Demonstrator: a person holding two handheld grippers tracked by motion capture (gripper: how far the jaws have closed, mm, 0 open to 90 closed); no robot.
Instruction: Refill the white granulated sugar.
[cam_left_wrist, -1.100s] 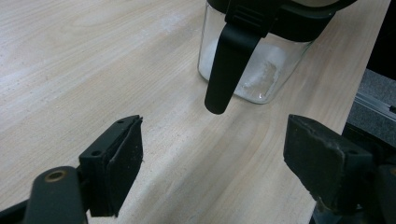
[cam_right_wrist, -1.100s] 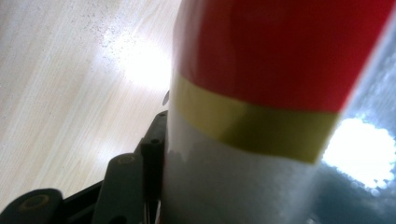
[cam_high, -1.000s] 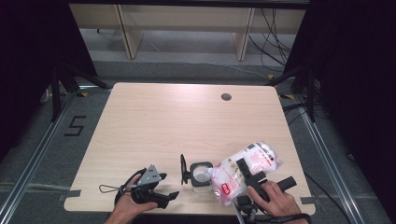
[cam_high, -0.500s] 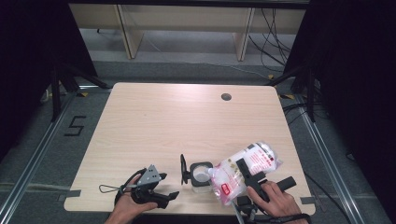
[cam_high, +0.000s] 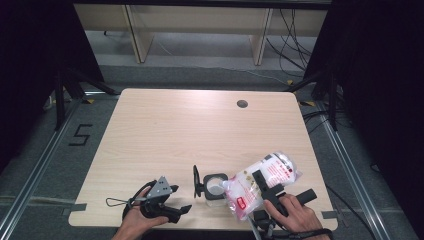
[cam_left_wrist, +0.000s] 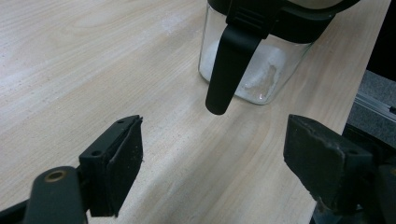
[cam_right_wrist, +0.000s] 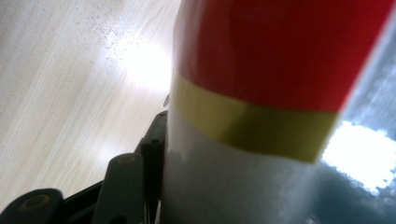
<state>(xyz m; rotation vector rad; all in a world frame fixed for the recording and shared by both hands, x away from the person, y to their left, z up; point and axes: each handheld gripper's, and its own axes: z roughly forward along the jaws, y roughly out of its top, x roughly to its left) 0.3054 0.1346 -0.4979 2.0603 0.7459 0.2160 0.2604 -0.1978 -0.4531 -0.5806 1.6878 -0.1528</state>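
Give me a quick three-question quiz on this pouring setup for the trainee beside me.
1. True or false: the right gripper holds the plastic bag tilted, its lower end toward the glass jar.
2. The fingers of the left gripper are: A) shut on the jar's lid, B) open with nothing between them, C) shut on the bag.
3. What is inside the jar, as the left gripper view shows?

Key:
1. True. The bag leans down and to the left, and its corner is at the jar's open top.
2. B. They stand apart over the bare table, short of the jar.
3. A little white powder or grains at the bottom.
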